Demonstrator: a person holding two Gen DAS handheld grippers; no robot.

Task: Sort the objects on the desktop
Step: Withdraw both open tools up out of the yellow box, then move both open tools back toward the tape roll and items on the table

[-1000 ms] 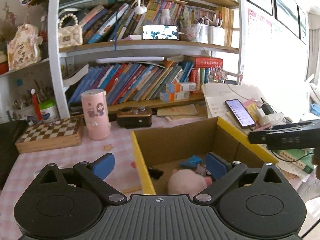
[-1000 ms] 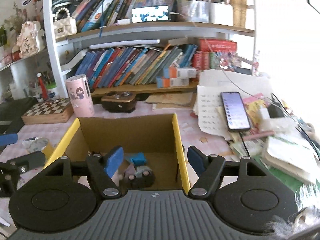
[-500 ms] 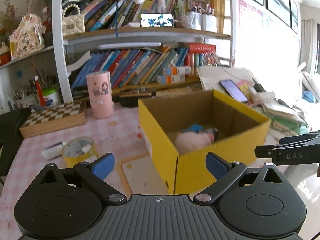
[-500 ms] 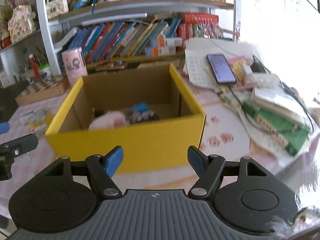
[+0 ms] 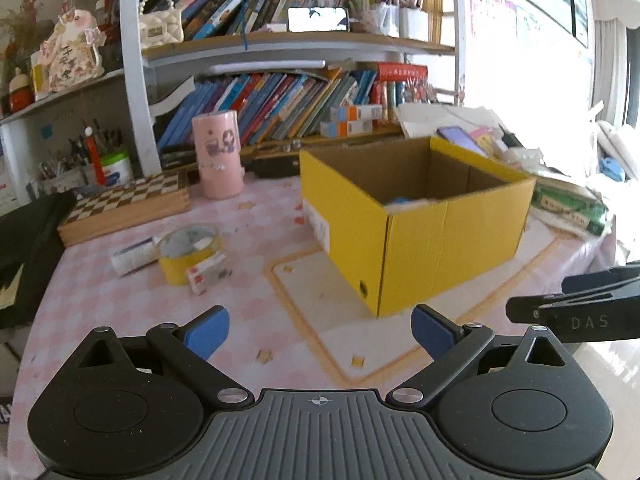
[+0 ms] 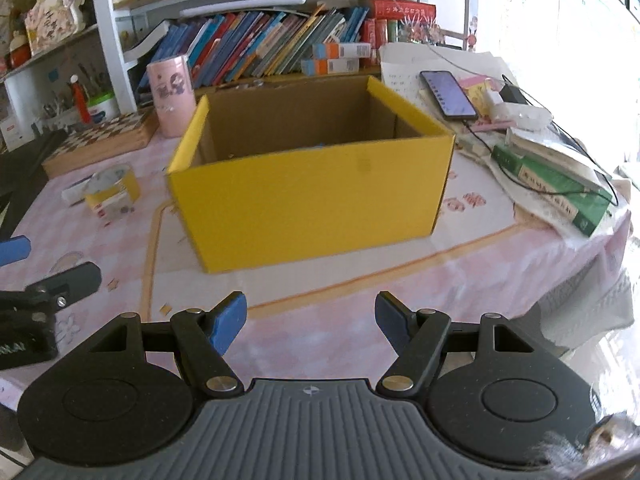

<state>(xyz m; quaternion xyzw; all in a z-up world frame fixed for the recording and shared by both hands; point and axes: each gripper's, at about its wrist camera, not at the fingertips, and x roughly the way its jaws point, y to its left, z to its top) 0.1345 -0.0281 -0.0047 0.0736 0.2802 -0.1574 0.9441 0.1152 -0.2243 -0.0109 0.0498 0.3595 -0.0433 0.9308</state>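
Left wrist view
Left gripper (image 5: pixel 320 330): jaws spread wide, nothing between them, above the pink checked counter (image 5: pixel 256 236).
Yellow cardboard box (image 5: pixel 416 220): ahead and right, top open, something blue inside.
Tape roll (image 5: pixel 188 250): left of the box, beside a small carton (image 5: pixel 208 272).

Right wrist view
Right gripper (image 6: pixel 310 322): jaws apart, empty.
Yellow cardboard box (image 6: pixel 312 192): straight ahead on the counter (image 6: pixel 400 280).
Tape roll (image 6: pixel 114 190): left of it.
Phone (image 6: pixel 448 94): on papers at right.

a white bookshelf (image 5: pixel 136 80) lines the wall; bright window (image 5: pixel 616 60) at right.
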